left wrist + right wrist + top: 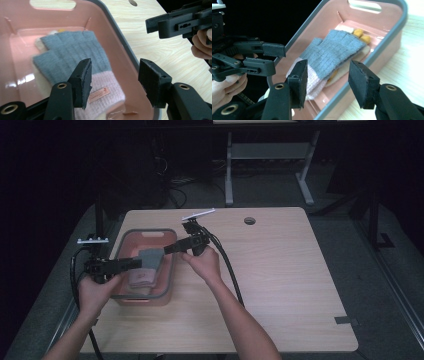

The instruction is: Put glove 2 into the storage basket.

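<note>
High view: wooden table point(280, 270), pink bin point(167, 287) at its left edge, grey-and-pink knit glove point(146, 265) lying inside it. My left gripper point(134, 264) and right gripper point(172, 248) hover above the bin, jaws parted, grasping nothing.

Grey-and-pink knit glove point(75, 53); pink bin point(22, 17) with grey rim; pale wood-grain table point(280, 265).

High view dim, surroundings black; table point(280, 270) lit from above. Gripper views bright; glare on bin point(22, 80) floor left of jaws.
</note>
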Action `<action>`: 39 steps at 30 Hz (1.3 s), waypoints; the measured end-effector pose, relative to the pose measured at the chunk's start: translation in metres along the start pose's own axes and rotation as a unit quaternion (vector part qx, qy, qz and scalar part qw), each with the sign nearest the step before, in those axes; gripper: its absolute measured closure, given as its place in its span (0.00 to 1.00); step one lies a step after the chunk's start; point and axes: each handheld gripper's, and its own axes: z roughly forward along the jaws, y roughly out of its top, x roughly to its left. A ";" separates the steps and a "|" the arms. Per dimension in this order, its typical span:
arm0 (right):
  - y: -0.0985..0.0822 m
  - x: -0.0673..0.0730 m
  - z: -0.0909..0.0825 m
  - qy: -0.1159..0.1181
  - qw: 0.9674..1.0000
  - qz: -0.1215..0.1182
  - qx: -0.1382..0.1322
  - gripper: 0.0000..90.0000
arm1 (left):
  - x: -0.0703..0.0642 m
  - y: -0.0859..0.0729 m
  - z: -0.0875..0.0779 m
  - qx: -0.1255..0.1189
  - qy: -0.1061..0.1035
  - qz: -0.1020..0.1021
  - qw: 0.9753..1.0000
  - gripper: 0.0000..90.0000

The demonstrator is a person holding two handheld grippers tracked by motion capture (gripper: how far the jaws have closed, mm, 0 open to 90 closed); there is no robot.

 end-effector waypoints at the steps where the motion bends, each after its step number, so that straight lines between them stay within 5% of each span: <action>1: -0.001 -0.001 -0.003 -0.001 1.000 0.000 -0.002 0.55 | -0.002 0.001 0.001 0.001 -0.001 0.000 1.000 0.49; 39: -0.030 -0.036 -0.084 -0.025 0.999 0.032 -0.037 0.44 | -0.063 0.008 0.039 0.010 -0.054 0.053 0.997 0.39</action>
